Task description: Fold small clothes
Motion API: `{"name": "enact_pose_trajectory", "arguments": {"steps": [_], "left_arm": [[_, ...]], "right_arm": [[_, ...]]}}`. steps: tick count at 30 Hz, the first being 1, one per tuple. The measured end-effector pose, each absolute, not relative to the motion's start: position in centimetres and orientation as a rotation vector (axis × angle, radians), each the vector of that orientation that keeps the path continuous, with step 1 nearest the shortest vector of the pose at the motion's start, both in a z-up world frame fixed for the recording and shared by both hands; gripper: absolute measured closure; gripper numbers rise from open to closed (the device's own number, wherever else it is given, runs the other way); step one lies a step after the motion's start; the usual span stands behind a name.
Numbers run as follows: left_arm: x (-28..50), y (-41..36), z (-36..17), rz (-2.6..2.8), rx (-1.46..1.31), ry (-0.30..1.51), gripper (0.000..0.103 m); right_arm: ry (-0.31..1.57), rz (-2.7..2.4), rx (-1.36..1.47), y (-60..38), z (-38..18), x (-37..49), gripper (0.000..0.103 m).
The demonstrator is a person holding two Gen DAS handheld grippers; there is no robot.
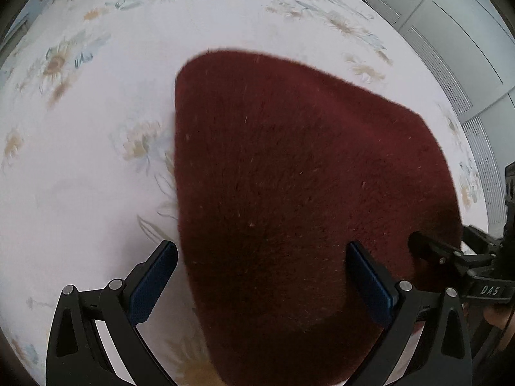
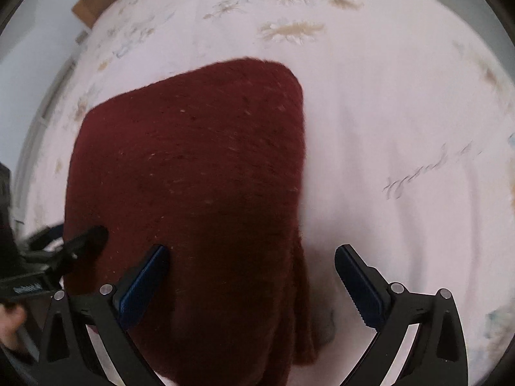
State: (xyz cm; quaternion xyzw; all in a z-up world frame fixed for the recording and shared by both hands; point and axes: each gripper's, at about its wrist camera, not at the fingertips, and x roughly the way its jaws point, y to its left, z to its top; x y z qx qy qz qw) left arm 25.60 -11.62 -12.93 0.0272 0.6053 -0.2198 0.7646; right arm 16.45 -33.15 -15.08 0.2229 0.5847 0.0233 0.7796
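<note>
A dark red fuzzy knitted garment lies flat on a white floral bedsheet. In the left wrist view my left gripper hangs open above the garment's near left edge, one finger over the sheet, the other over the fabric. Nothing is between its blue pads. In the right wrist view the same garment fills the middle. My right gripper stands wide open over the garment's near right edge, its pads clear of the cloth. Each gripper shows at the edge of the other's view.
The bedsheet spreads wide to the right of the garment. White louvred cabinet doors stand beyond the bed at the right of the left wrist view. A brown board shows past the bed's far left corner.
</note>
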Motion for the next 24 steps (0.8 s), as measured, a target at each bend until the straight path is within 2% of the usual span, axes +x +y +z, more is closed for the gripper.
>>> {"name": "enact_pose_trajectory", "arguments": {"steps": [8, 11, 12, 13, 14, 16, 19, 21, 24], "left_arm": [[24.9, -11.6, -14.9, -0.520, 0.028, 1.300, 0.000], [24.8, -11.4, -15.2, -0.531, 0.031, 1.296, 0.001], [24.8, -11.4, -15.2, -0.532, 0.033, 1.295, 0.002], [24.8, -11.4, -15.1, -0.532, 0.034, 1.295, 0.003], [24.8, -11.3, -15.1, -0.534, 0.031, 1.298, 0.006], [24.5, -11.5, -14.9, -0.534, 0.027, 1.295, 0.011], [23.9, -11.5, -14.4, -0.541, 0.038, 1.276, 0.028], [23.7, -11.6, -13.7, -0.553, 0.055, 1.255, 0.042], [23.5, -10.7, -11.8, -0.574, 0.054, 1.231, 0.051]], "right_arm": [[1.239, 0.082, 0.533, -33.6, -16.8, 15.7, 0.002], [1.242, 0.105, 0.539, -33.5, -16.6, 15.7, 0.009], [1.243, 0.114, 0.546, -33.5, -16.5, 15.7, 0.016], [1.236, 0.142, 0.568, -33.4, -16.4, 15.7, 0.030], [1.233, 0.151, 0.581, -33.4, -16.3, 15.7, 0.034], [1.232, 0.159, 0.583, -33.0, -15.9, 15.6, 0.048], [1.223, 0.149, 0.567, -32.5, -14.9, 15.5, 0.060], [1.202, 0.139, 0.540, -31.9, -13.3, 15.3, 0.064], [1.140, 0.147, 0.510, -30.7, -10.0, 14.9, 0.066]]}}
